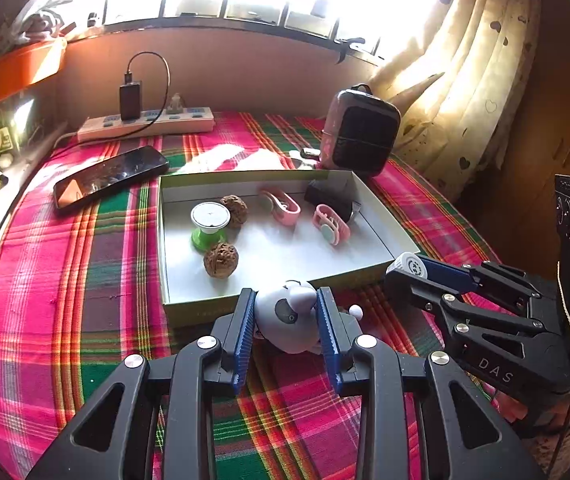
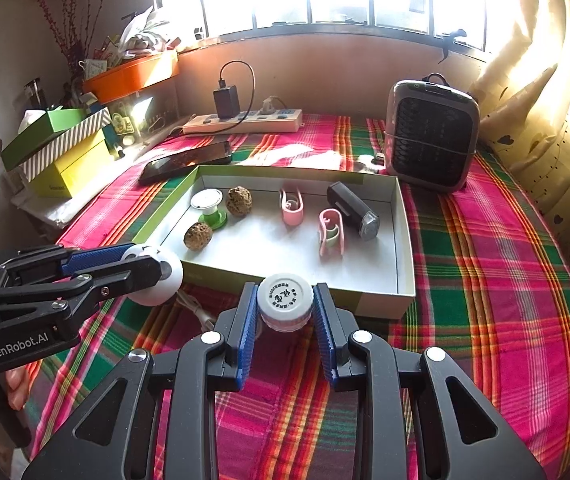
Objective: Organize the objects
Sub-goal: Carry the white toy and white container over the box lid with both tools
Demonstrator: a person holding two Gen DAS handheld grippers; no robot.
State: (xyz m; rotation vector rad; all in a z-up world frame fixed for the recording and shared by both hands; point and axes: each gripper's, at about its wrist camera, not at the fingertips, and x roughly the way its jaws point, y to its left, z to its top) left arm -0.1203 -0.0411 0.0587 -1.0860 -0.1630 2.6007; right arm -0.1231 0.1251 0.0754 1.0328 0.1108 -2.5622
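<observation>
My left gripper [image 1: 286, 322] pinches a white panda toy [image 1: 291, 320] between its blue pads, just outside the near edge of the shallow box [image 1: 381, 216]. My right gripper [image 2: 285, 308] clamps a small white bottle [image 2: 285, 300] by its cap, also just before the box's near edge, toward its right corner. Inside the box, two walnuts [image 2: 198, 236] and a green-based spool [image 2: 209, 208] sit by the left wall, two pink clips [image 2: 293, 206] mid-floor, a black cylinder [image 2: 352, 210] near the right wall.
</observation>
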